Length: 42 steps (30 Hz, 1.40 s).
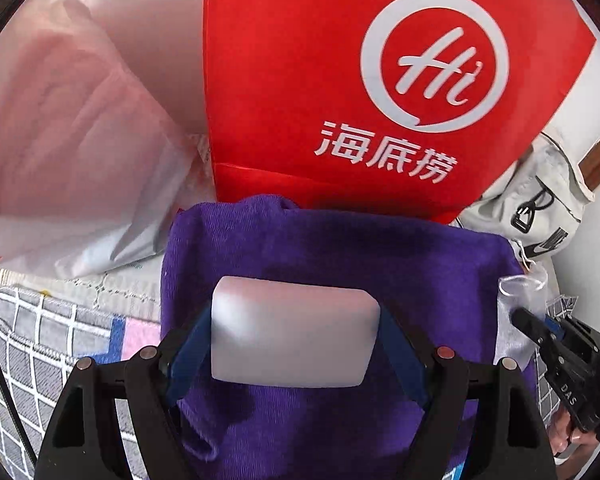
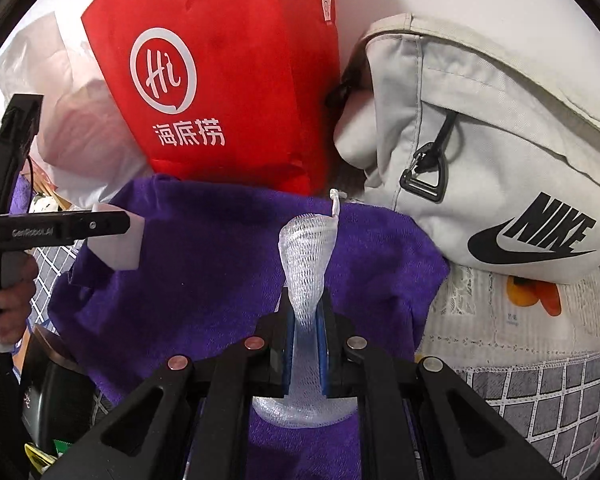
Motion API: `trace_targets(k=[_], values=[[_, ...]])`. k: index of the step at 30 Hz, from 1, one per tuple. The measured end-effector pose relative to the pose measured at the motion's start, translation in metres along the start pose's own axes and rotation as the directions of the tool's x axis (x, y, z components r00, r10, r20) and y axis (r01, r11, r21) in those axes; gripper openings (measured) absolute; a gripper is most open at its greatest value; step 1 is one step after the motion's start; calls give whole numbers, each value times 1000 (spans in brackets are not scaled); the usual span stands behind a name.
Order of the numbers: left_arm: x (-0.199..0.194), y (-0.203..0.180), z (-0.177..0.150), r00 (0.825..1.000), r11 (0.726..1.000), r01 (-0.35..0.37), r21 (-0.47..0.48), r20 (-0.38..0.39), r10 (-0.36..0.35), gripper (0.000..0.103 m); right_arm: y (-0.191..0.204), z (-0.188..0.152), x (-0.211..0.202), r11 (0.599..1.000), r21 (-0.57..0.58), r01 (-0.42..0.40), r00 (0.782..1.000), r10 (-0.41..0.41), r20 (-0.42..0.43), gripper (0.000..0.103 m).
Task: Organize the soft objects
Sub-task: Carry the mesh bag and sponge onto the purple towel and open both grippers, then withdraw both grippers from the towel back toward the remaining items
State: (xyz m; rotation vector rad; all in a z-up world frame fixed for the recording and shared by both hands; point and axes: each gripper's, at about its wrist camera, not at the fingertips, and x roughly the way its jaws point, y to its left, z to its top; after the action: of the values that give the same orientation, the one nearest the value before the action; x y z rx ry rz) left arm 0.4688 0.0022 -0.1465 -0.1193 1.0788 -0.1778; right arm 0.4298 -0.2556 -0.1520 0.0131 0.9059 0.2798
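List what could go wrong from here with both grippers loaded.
The white sponge block is squeezed between the left gripper fingers over the purple towel; it may spring out on release. The right gripper pinches the white mesh pouch by a narrow section, so it could slip.

Two wrist cams, both super close over the purple towel

We look forward along each gripper's fingers toward the red bag at the back; both views share towel, red bag and white Nike bag, and each catches the other gripper at its edge.
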Motion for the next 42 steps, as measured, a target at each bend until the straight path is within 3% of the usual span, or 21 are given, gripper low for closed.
trace_targets(k=[8,10,12,14,17,25,27,31,33,42], values=[[10,1,7,1000,1000,5,-8,-31,-5,81,-4,-2,5,1000,13,-17,1000,17,-9,11],[11,0,8,999,1000,16,-12,-31,-16,84,-4,-1,7,999,21,-27,1000,27,-14,18],[10,0,11,999,999,34,-21,-23,-34,91,-3,-1,6,999,22,-27,1000,28,-12,43],[3,3,12,999,999,34,-22,-14,-35,94,-1,0,-1,1000,14,-17,1000,17,19,57],[-10,2,12,1000,1000,-2,-25,8,2,94,0,2,-8,999,21,-35,999,34,38,63],[-63,8,0,997,998,-33,-52,74,36,94,14,4,-37,999,14,-48,997,47,64,64],[-79,9,-8,994,999,-16,-48,109,21,94,18,2,-51,998,29,-53,995,50,89,70],[-119,9,-35,983,999,24,-44,184,-16,94,36,-7,-81,999,-2,-32,994,32,101,71],[-134,0,-55,981,999,29,-23,191,-24,94,46,-17,-101,1000,-27,-17,993,20,114,71],[-172,-9,-123,985,1000,9,-28,172,-4,94,89,-99,-175,984,-146,-105,986,122,114,71]])
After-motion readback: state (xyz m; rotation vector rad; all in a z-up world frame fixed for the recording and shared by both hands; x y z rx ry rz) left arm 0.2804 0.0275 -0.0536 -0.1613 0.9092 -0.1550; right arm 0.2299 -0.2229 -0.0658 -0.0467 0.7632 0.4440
